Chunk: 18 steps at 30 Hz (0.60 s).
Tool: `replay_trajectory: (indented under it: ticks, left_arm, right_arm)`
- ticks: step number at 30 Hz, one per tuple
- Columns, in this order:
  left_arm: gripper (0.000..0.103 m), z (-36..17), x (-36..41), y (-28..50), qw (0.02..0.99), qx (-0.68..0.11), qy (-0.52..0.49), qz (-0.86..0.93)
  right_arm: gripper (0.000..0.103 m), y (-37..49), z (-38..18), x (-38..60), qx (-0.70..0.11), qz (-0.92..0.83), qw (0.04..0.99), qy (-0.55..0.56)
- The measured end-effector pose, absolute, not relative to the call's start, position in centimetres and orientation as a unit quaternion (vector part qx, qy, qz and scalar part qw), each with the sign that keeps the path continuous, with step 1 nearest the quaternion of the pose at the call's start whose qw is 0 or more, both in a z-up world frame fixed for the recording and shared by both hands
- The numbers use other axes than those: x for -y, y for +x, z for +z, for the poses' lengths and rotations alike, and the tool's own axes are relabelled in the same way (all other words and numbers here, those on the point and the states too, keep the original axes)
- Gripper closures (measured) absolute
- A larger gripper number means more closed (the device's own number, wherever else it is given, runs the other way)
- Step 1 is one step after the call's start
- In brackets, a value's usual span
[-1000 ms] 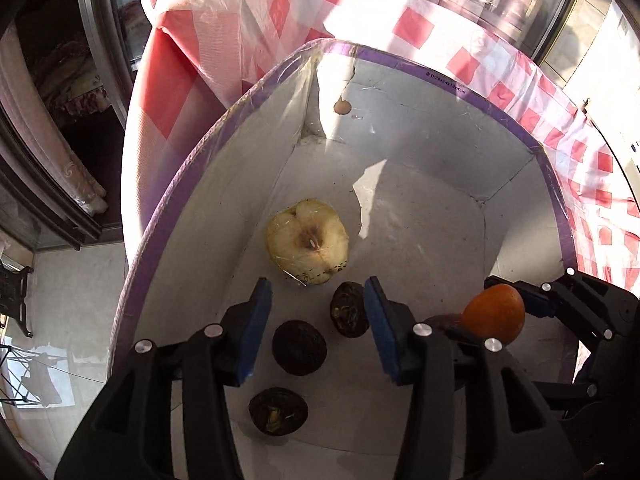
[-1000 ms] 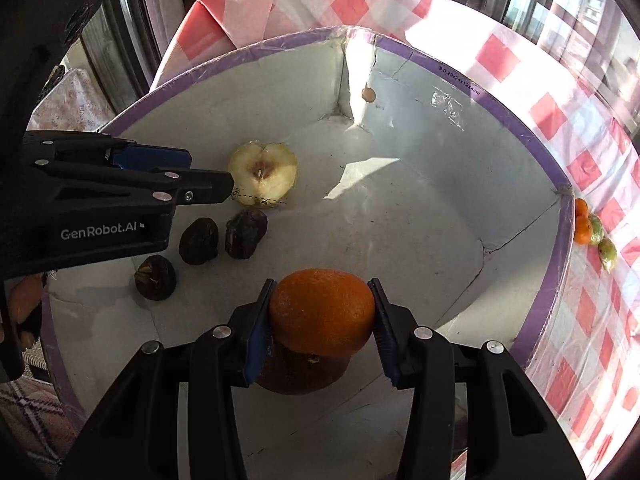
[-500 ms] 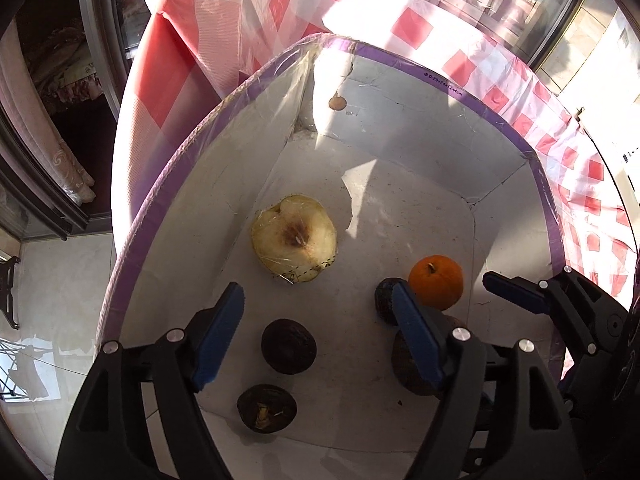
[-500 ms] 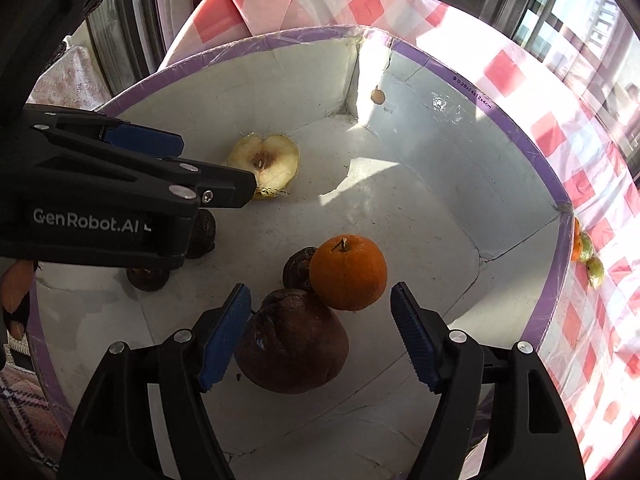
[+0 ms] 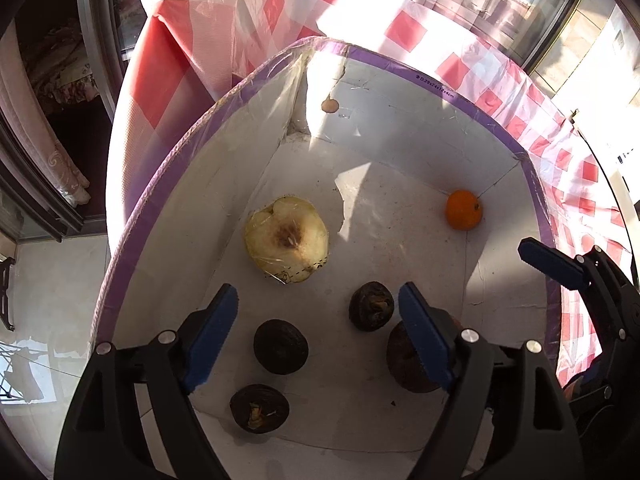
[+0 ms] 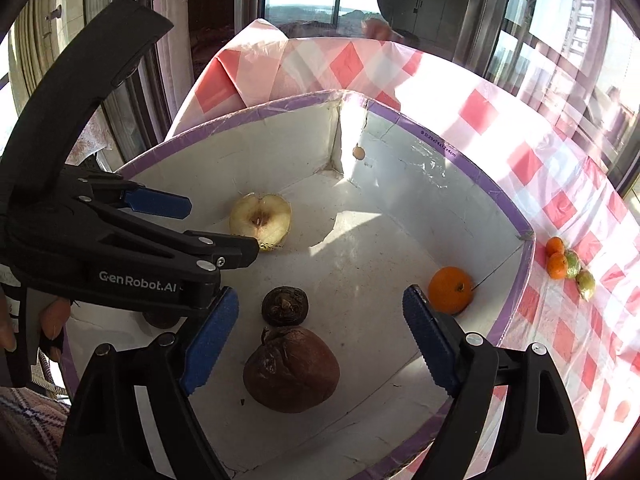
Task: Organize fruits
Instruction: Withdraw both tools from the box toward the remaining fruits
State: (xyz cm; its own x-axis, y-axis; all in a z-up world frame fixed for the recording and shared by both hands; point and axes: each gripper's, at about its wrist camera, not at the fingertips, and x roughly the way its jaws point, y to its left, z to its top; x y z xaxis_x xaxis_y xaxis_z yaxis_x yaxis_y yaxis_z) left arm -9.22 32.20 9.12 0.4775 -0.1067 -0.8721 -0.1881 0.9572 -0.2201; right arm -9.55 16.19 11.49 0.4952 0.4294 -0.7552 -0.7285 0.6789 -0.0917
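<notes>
A white box with a purple rim holds the fruit. An orange lies in its right corner. A cut apple half lies mid-floor. A large shrivelled brown fruit and several small dark fruits lie near the front. My left gripper is open and empty above the dark fruits. My right gripper is open and empty above the brown fruit; one of its fingers shows in the left wrist view.
The box stands on a table with a red-and-white checked cloth. Several small oranges and green fruits lie on the cloth right of the box. Windows and curtains stand behind. The table's left edge drops to the floor.
My right gripper opened and let go of the orange, which rolled to the box's right corner. Both grippers have drawn back and up. My left gripper opened wider.
</notes>
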Motion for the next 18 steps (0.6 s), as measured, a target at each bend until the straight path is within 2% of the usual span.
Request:
replay_trajectory:
  ticks: [5, 8, 14, 18]
  left_arm:
    - [0.008, 10.3, -32.1, -9.5, 0.863, -0.482, -0.147, 0.039]
    - [0.005, 10.9, -32.1, -9.4, 0.870, -0.468, -0.144, 0.055]
    - [0.004, 11.8, -31.4, -8.6, 0.865, -0.475, -0.105, 0.124]
    - [0.004, 14.5, -29.1, -8.3, 0.893, -0.423, -0.065, 0.141]
  right_arm:
    - [0.018, -8.9, 13.6, -13.7, -0.334, 0.324, 0.868, -0.176]
    - [0.017, -8.0, 13.9, -11.7, -0.335, 0.303, 0.880, -0.149]
    - [0.017, -6.4, 13.2, -6.8, -0.363, 0.254, 0.891, -0.099]
    - [0.017, -5.3, 12.3, -3.3, -0.384, 0.220, 0.894, -0.071]
